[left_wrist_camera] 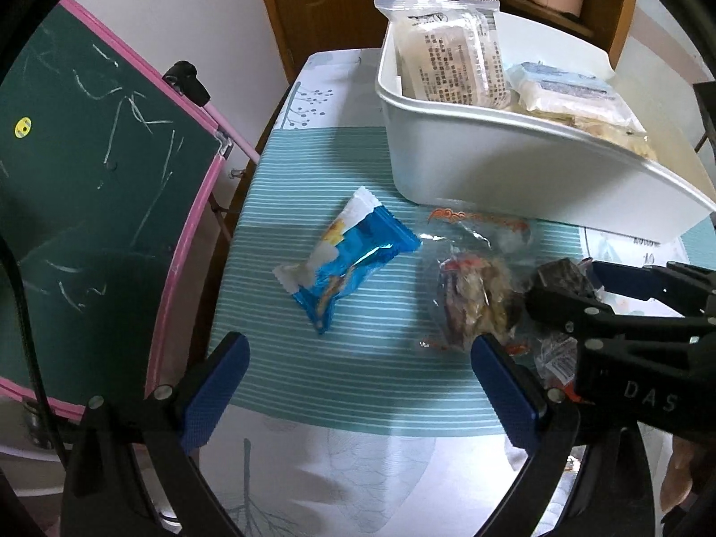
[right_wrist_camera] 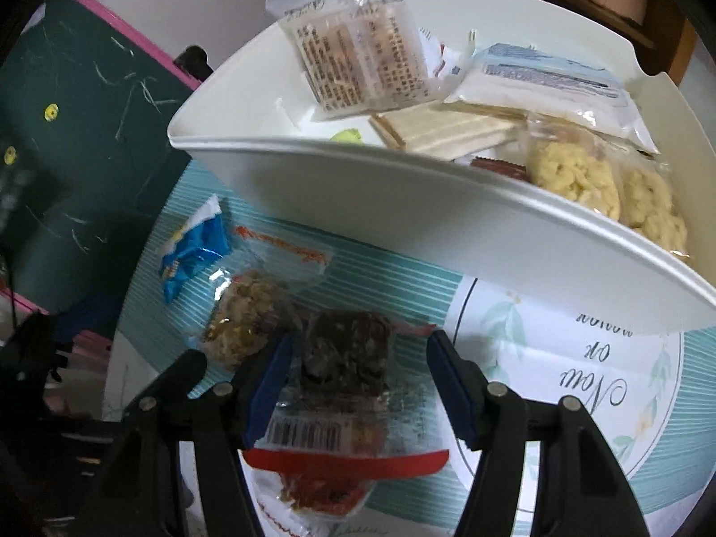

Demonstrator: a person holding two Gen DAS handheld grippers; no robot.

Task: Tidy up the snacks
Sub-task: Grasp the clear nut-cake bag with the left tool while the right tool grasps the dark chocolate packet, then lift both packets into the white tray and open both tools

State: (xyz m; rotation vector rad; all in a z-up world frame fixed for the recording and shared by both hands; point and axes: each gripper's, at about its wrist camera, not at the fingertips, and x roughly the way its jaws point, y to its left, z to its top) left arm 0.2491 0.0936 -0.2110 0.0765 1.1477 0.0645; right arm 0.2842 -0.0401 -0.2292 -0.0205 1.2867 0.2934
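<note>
Your left gripper point(left_wrist_camera: 358, 385) hangs wide and empty over the bench point(left_wrist_camera: 358, 371)'s striped cloth, near its left edge; the blue snack packet point(left_wrist_camera: 344, 259) lies just beyond it; your right gripper point(right_wrist_camera: 358, 380) stands half-spread around the dark bar packet point(right_wrist_camera: 347, 358), pads not touching; the white bin point(right_wrist_camera: 402, 206) of snacks sits behind

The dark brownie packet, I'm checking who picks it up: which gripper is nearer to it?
Right. The right gripper straddles the dark brownie packet, jaws open on either side. The left gripper hangs over the striped cloth, off to the packet's side.
</note>
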